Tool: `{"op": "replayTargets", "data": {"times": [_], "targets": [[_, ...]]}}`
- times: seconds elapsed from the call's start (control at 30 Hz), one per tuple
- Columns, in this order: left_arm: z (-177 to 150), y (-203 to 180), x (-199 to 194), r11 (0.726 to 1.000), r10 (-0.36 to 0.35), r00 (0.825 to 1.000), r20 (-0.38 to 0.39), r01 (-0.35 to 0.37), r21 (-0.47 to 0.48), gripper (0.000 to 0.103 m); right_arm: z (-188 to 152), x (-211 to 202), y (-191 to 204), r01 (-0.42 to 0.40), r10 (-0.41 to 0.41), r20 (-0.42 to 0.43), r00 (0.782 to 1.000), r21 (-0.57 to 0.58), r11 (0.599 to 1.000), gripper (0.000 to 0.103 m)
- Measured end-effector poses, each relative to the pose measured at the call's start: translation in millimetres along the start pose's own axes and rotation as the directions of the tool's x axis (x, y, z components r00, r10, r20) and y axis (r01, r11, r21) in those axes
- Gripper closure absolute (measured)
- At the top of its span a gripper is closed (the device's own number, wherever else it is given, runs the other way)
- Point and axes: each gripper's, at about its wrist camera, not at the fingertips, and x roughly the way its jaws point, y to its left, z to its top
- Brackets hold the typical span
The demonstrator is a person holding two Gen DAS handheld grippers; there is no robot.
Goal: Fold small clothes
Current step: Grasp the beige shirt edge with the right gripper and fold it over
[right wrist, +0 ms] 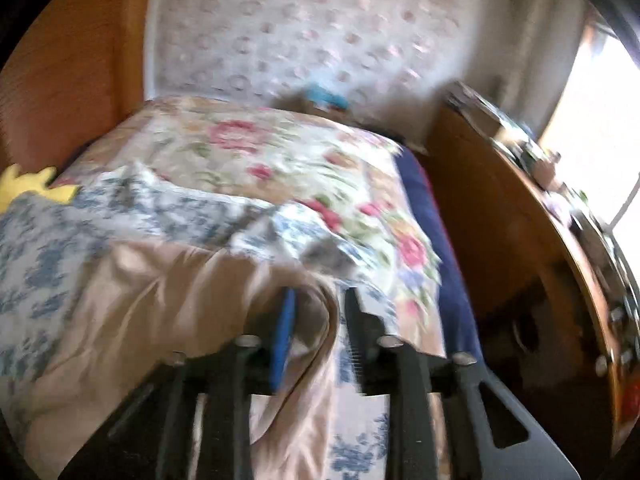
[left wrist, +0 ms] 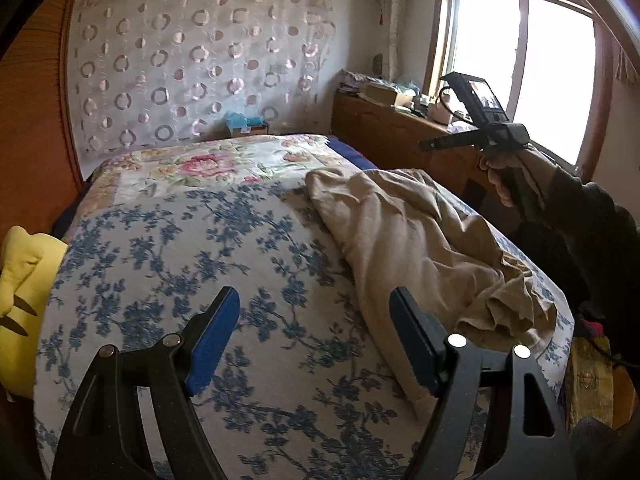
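Left tool (left wrist: pixel 314 336) gapes empty above the bedspread (left wrist: pixel 168 248); right tool (right wrist: pixel 318 316) pinches the beige garment (right wrist: pixel 168 280).

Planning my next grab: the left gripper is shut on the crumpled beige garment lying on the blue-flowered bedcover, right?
Not quite. The left gripper is open and holds nothing: the left wrist view shows its fingers spread apart above the blue-flowered bedcover. The crumpled beige garment does lie on that bedcover.

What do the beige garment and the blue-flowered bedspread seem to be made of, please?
Beige garment: thin, soft woven cloth, perhaps cotton; matte, with many fine creases. Blue-flowered bedspread: thicker printed fabric, matte, lying smoother; the fibre cannot be told.
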Motion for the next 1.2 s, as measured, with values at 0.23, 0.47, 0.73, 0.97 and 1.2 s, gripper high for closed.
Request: {"op": "replayTargets", "data": {"times": [0.23, 0.47, 0.73, 0.97, 1.2], "targets": [[-5, -20, 10, 0.999, -0.030, 0.999, -0.033, 0.031, 0.035, 0.025, -39, -22, 5, -0.124, 0.124, -0.008, 0.992, -0.041, 0.991, 0.063], [-13, -35, 19, 0.998, -0.043, 0.997, -0.071, 0.047, 0.051, 0.025, -120, -90, 0, -0.234, 0.235, 0.000, 0.972, -0.087, 0.968, 0.063], [-39, -47, 26, 0.997, -0.054, 0.989, -0.135, 0.062, 0.055, 0.025, -189, -144, -28, -0.314, 0.314, -0.005, 0.949, 0.008, 0.949, 0.063], [-45, -50, 28, 0.997, -0.041, 0.988, -0.148, 0.051, 0.065, 0.025, -201, -163, -28, -0.325, 0.325, -0.012, 0.945, 0.037, 0.945, 0.063], [-46, -51, 29, 0.996, -0.035, 0.988, -0.147, 0.046, 0.073, 0.025, -205, -165, -23, -0.330, 0.333, -0.033, 0.942, 0.075, 0.941, 0.063]]}}
